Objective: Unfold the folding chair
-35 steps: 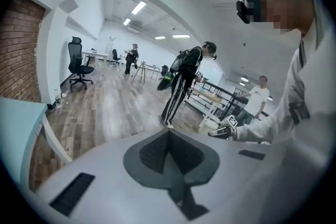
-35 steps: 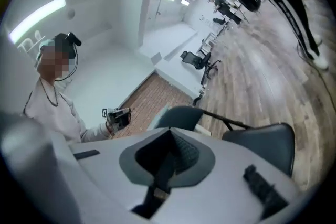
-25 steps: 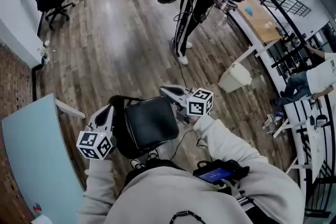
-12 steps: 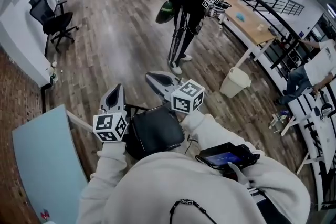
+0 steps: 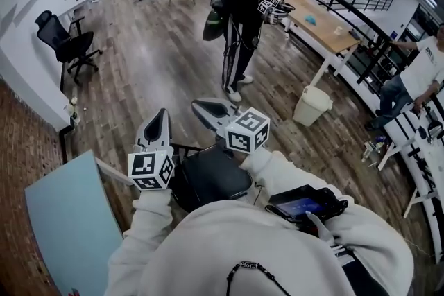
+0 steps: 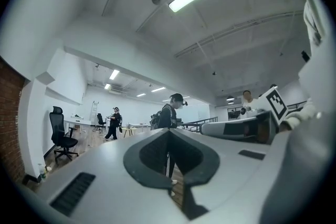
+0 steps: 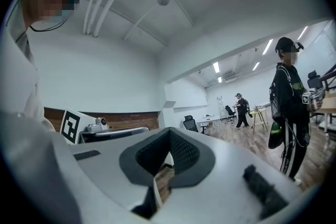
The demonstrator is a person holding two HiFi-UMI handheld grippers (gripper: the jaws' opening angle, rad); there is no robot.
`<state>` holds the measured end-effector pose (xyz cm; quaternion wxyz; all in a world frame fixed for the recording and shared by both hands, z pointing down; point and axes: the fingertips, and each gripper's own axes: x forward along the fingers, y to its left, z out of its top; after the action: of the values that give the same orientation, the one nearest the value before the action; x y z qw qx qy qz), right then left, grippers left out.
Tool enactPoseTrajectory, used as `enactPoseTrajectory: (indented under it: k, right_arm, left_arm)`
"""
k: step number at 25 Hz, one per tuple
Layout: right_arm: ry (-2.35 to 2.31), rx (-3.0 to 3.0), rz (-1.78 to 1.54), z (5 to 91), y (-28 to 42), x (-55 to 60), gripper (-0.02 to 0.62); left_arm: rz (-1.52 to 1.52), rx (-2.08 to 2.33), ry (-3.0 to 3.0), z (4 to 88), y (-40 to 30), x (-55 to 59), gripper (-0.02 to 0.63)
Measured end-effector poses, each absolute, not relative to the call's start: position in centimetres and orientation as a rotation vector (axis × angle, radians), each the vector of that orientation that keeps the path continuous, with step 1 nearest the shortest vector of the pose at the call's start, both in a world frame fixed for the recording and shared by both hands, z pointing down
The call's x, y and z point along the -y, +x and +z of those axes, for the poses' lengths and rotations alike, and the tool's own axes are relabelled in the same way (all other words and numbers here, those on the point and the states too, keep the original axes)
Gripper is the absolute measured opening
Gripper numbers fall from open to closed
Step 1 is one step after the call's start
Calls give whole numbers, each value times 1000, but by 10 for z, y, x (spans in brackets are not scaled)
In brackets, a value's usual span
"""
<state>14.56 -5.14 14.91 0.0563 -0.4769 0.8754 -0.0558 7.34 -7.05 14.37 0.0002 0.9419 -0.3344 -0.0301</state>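
The black folding chair [image 5: 211,173] stands just in front of me on the wood floor, its padded seat facing up; my arms hide its near part. My left gripper [image 5: 161,116] is held above the chair's left side, jaws shut and empty. My right gripper [image 5: 202,106] hovers above the chair's right side, also shut with nothing in it. Neither touches the chair. In the left gripper view the shut jaws [image 6: 169,132] point level across the room, with the right gripper [image 6: 239,127] beside them. The right gripper view shows its shut jaws [image 7: 169,132] and the left gripper [image 7: 113,134].
A person in black [image 5: 239,3] stands ahead, holding grippers. A white bin [image 5: 310,105] sits right of them by a wooden desk [image 5: 326,21] and railing. A light blue tabletop [image 5: 66,225] lies at my left, an office chair [image 5: 66,41] further back. A seated person [image 5: 416,73] is at far right.
Both grippers have risen from beside the chair's seat to above it, staying shut. The head view has tilted up, showing more of the room.
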Motion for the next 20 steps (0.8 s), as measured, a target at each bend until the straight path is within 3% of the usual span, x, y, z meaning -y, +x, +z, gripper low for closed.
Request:
enactPoseTrajectory:
  k: [20]
  right_arm:
    - [-1482,-2666,-191,162,128,70,5]
  left_arm:
    - [-66,1044,2909,157,44,97,3]
